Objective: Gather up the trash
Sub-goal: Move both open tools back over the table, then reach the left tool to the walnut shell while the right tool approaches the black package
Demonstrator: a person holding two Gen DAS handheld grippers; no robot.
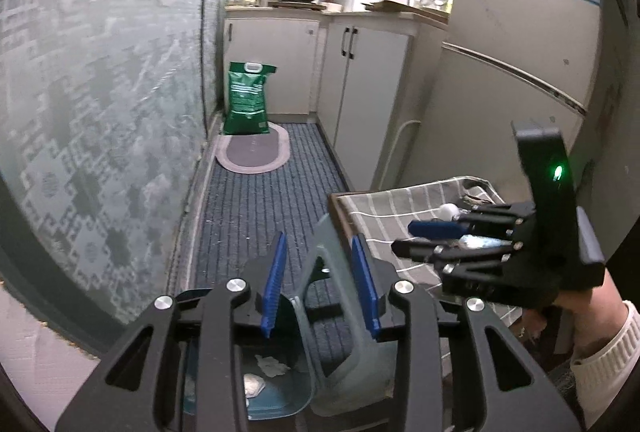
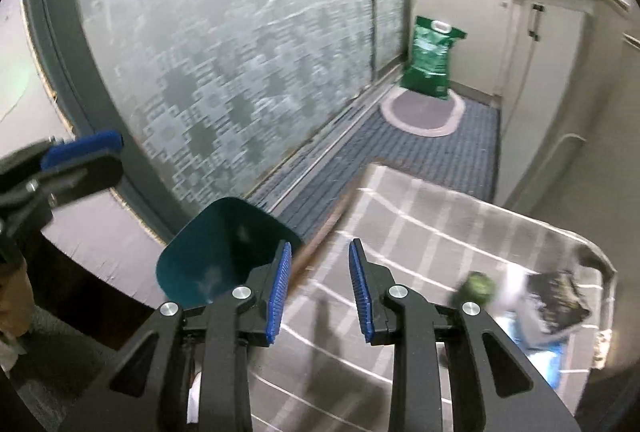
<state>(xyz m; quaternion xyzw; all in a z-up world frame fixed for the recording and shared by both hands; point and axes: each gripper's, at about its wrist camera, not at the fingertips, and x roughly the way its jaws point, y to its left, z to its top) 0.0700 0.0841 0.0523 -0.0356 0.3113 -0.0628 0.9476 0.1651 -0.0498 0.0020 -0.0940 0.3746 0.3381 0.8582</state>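
Risk: translucent plastic swing lid [image 1: 336,272] sits between left gripper [image 1: 320,288] jaws, apart, unclamped, so it can drop over teal plastic bin [image 1: 276,392]. Right gripper [image 2: 318,292] jaws apart, empty; blurred scraps [image 2: 532,296] on grey striped cloth [image 2: 420,232] risk a miss.

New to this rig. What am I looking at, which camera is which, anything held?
No robot: a person holds a two-finger gripper in each hand, each with a fisheye camera looking along its blue-padded fingers. The left wrist view shows the left gripper above a teal trash bin with white scraps inside; its pads straddle the translucent lid, contact unclear. The right gripper appears there from the side. The right wrist view shows the right gripper, open and empty, over a striped cloth with blurred litter.
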